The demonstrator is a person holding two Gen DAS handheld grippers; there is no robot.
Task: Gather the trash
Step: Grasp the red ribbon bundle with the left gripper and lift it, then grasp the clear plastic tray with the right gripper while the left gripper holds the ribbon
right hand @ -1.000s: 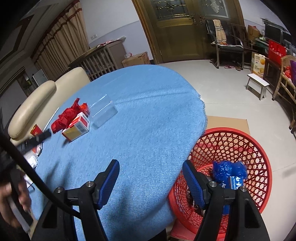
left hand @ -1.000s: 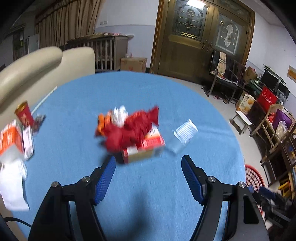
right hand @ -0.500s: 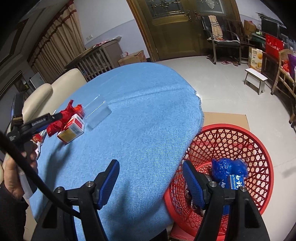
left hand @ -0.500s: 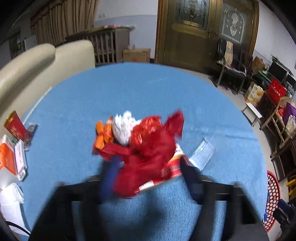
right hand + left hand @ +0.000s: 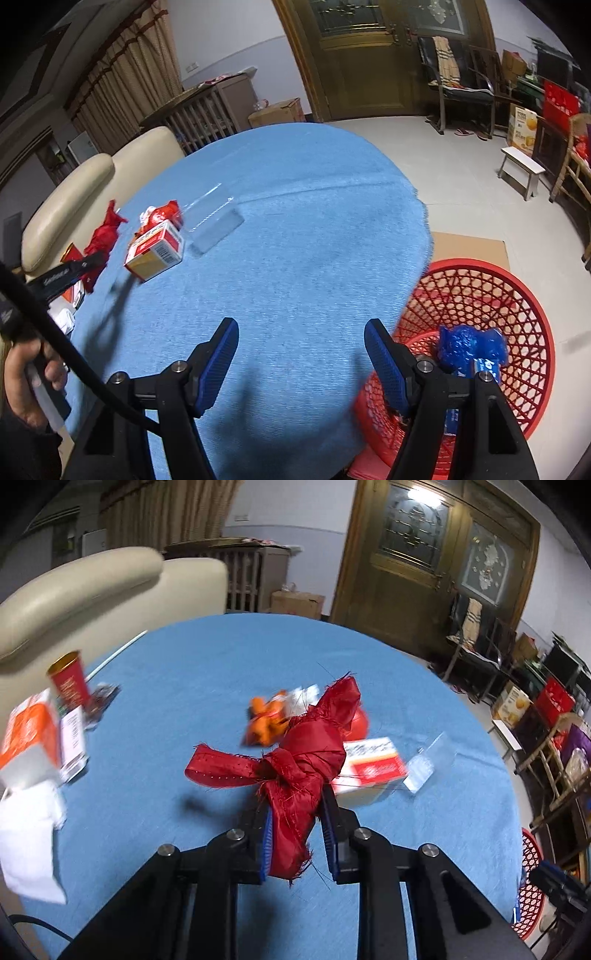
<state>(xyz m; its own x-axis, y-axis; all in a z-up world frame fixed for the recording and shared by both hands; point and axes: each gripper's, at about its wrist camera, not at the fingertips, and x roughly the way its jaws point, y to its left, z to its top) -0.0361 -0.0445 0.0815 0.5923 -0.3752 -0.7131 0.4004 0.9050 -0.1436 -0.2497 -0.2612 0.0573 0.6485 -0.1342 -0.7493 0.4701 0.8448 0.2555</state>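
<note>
Left gripper (image 5: 295,825) jaws just closed, clamping frayed red fabric ribbon (image 5: 303,764); red-and-white carton (image 5: 369,764) just behind. Right gripper (image 5: 301,360) unclenched, empty, at blue tablecloth's (image 5: 295,240) edge beside red lattice basket (image 5: 517,314).

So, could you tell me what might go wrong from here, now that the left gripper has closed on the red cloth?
1. The left gripper pinches only one end of the red cloth; its loose tail could snag the red-and-white box or the orange wrapper beside it and drag them along.
2. Frayed threads hang below the pads, so the slick fabric might slip out.
3. The red basket sits on the floor beyond the blue table's edge, so a loose hold could drop the cloth short.
</note>
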